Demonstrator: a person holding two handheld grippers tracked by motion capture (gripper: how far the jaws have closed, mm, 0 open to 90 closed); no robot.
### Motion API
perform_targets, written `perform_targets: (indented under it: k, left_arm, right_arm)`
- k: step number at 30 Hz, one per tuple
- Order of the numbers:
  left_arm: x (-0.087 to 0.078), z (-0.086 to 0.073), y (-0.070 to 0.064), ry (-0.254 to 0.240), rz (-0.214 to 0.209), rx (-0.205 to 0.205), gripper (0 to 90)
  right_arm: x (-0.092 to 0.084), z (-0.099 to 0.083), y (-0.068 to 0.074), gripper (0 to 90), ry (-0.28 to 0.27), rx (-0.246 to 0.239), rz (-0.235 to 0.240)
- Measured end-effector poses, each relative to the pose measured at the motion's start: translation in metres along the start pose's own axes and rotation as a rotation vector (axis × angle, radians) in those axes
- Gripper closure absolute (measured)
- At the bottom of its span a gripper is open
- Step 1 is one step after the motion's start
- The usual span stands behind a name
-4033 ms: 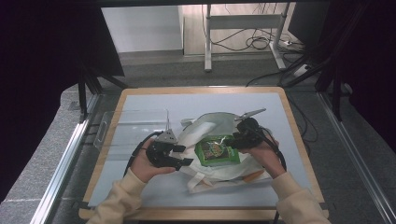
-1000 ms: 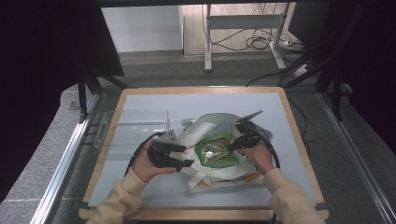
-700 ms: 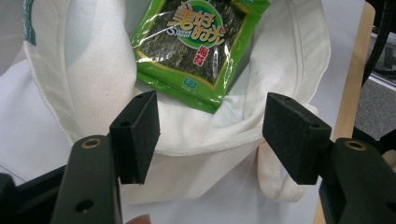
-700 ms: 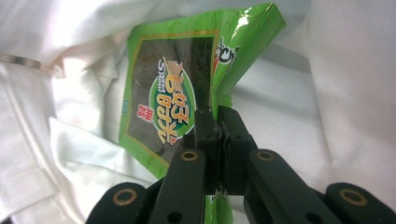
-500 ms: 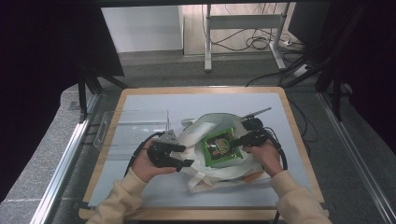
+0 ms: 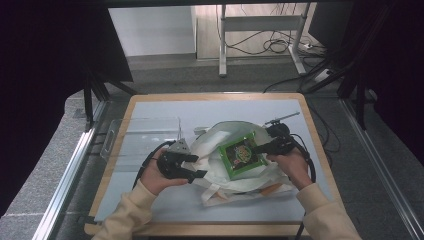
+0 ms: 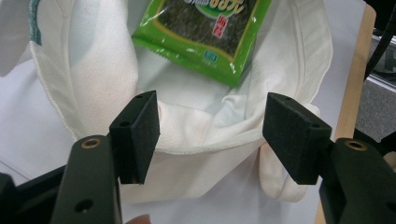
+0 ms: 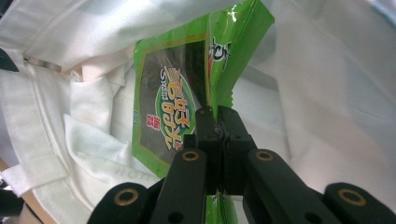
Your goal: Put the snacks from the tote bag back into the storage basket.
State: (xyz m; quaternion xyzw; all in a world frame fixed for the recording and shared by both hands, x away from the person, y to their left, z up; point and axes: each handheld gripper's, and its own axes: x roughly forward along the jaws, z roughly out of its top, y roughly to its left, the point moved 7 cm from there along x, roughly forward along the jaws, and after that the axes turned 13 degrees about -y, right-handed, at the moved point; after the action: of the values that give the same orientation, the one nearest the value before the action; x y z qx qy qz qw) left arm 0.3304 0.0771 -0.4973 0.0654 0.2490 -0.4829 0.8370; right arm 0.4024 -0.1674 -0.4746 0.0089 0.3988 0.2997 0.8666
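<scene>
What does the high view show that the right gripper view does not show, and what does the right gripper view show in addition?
High view: the left gripper at the white bag's rim, the clear tray and the wooden-edged table. Right gripper view: the right gripper has its jaws pinched shut on the edge of the green packet, and its printed label is readable. Both: the green packet over the white bag.

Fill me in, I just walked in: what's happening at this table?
A person is working with two handheld grippers on a white cloth bag. The right gripper is shut on the edge of a green snack packet, holding it over the bag. The left gripper stands open around the bag's rim; whether its pads press the cloth isn't clear.
</scene>
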Motion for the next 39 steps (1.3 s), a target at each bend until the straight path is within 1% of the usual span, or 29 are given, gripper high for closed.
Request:
perform_targets:
  k: [1, 2, 5, 9, 10, 13, 14, 16, 19, 20, 23, 28, 34, 39]
  left_arm:
    - [0.0, 0.0, 0.0, 0.0, 0.0, 0.0, 36.6]
    - [0.0, 0.0, 0.0, -0.001, 0.0, 0.0, 36.6]
    - [0.0, 0.0, 0.0, 0.0, 0.001, 0.0, 36.6]
    - [0.0, 0.0, 0.0, -0.002, 0.0, 0.0, 36.5]
    - [0.0, 0.0, 0.0, -0.003, 0.0, -0.001, 36.5]
    - [-0.002, 0.001, 0.0, -0.006, 0.001, -0.006, 36.5]
    - [-0.002, 0.001, 0.0, -0.01, -0.001, -0.005, 36.5]
    - [-0.004, 0.002, 0.002, -0.012, -0.006, -0.002, 36.5]
    - [-0.006, 0.003, 0.002, -0.018, -0.006, -0.005, 36.5]
    - [-0.005, 0.003, 0.001, -0.026, -0.006, -0.013, 36.5]
    - [-0.007, 0.004, 0.002, -0.018, -0.007, -0.002, 36.5]
    - [-0.008, 0.005, 0.002, -0.028, -0.005, -0.004, 36.5]
    - [-0.011, 0.007, 0.003, -0.04, 0.001, -0.002, 36.5]
    - [-0.012, 0.01, 0.002, -0.052, 0.006, -0.008, 36.6]
  right_arm:
    - [-0.006, 0.002, -0.001, 88.2, -0.018, 0.005, 0.008]
    - [-0.006, 0.002, -0.001, 88.2, -0.018, 0.005, 0.008]
    - [-0.015, 0.006, -0.001, 88.4, -0.039, 0.0, 0.022]
    - [-0.024, 0.01, 0.001, 88.4, -0.065, -0.019, 0.029]
    - [-0.028, 0.012, 0.002, 88.4, -0.078, -0.029, 0.038]
    - [-0.031, 0.014, 0.003, 88.3, -0.09, -0.036, 0.043]
    - [-0.033, 0.015, 0.004, 88.3, -0.1, -0.044, 0.053]
    - [-0.035, 0.016, 0.004, 88.4, -0.105, -0.047, 0.054]
    - [-0.038, 0.018, 0.006, 88.4, -0.117, -0.062, 0.07]
    - [-0.039, 0.019, 0.007, 88.4, -0.12, -0.062, 0.074]
    - [-0.042, 0.021, 0.008, 88.3, -0.13, -0.073, 0.083]
    - [-0.047, 0.024, 0.009, 88.3, -0.148, -0.088, 0.099]
    - [-0.053, 0.027, 0.014, 88.3, -0.158, -0.133, 0.124]
    - [-0.056, 0.029, 0.017, 88.3, -0.169, -0.163, 0.144]
